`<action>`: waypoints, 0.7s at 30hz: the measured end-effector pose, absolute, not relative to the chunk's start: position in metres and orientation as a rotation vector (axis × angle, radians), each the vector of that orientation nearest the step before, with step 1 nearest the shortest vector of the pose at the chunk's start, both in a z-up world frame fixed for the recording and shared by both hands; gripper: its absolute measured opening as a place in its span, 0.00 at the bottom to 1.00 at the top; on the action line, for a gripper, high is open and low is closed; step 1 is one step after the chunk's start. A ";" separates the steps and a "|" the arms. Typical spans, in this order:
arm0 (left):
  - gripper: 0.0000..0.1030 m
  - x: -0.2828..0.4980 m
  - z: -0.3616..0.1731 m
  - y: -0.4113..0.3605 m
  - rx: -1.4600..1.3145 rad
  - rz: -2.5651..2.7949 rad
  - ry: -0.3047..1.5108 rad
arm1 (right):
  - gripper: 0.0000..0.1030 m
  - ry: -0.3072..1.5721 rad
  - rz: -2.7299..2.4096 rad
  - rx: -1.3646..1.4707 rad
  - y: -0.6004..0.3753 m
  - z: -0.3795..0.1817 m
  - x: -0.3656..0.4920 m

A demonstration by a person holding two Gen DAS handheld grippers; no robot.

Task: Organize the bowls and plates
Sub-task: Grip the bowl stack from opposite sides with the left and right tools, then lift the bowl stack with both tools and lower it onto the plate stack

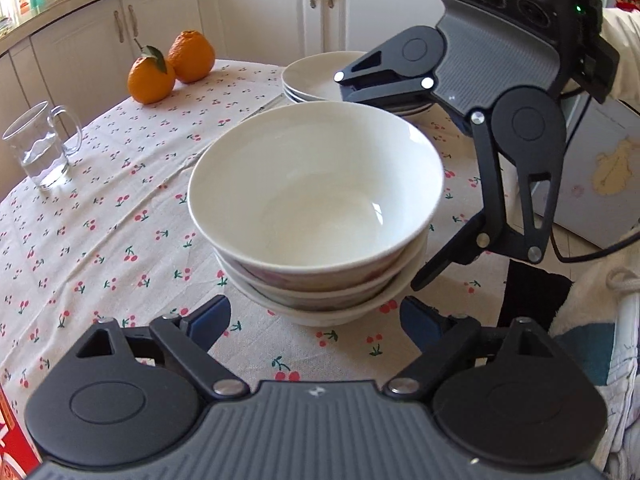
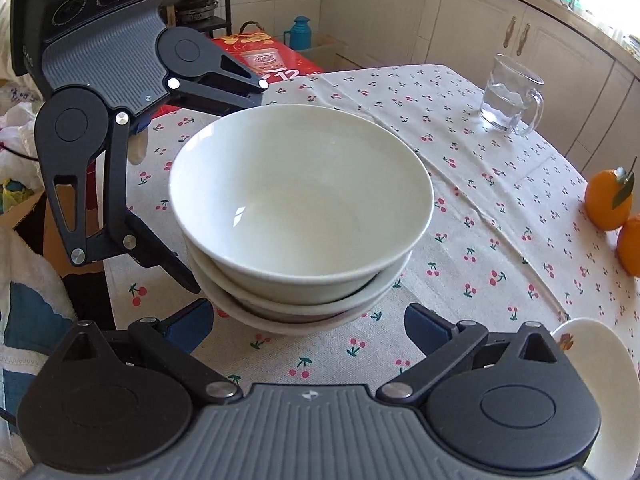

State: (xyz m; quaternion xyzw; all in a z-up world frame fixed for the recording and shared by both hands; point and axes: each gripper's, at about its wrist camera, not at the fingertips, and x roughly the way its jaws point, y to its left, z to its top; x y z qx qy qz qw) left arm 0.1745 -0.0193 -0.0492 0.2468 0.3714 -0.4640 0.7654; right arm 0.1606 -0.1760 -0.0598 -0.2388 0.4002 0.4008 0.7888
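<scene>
A stack of three white bowls [image 1: 316, 208] stands on the cherry-print tablecloth [image 1: 100, 240]; it also shows in the right wrist view [image 2: 300, 204]. My left gripper [image 1: 316, 324] is open, its blue pads just short of the stack's base. My right gripper [image 2: 308, 326] is open on the opposite side, also just short of the stack. Each gripper shows in the other's view, the right one [image 1: 380, 176] and the left one [image 2: 228, 184], jaws spread wide beside the bowls. A stack of white plates [image 1: 316, 80] sits behind the bowls; one plate's edge [image 2: 600, 360] shows at lower right.
A glass mug [image 1: 42, 146] with water stands at the table's left, also in the right wrist view [image 2: 508, 100]. Two oranges [image 1: 170, 66] lie at the back. A red box [image 2: 268, 58] and kitchen cabinets [image 1: 260, 12] lie beyond the table.
</scene>
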 end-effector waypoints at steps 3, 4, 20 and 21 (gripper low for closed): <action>0.87 0.180 -0.049 -0.022 0.548 -1.044 0.803 | 1.00 0.866 0.899 -0.532 -0.173 -0.059 0.165; 0.87 0.182 -0.049 -0.023 0.550 -1.048 0.802 | 1.00 0.867 0.907 -0.539 -0.172 -0.059 0.166; 0.81 0.192 -0.048 -0.023 0.574 -1.138 0.811 | 0.90 0.892 1.005 -0.568 -0.170 -0.054 0.180; 0.81 0.193 -0.048 -0.023 0.576 -1.144 0.810 | 0.89 0.897 1.012 -0.564 -0.170 -0.054 0.181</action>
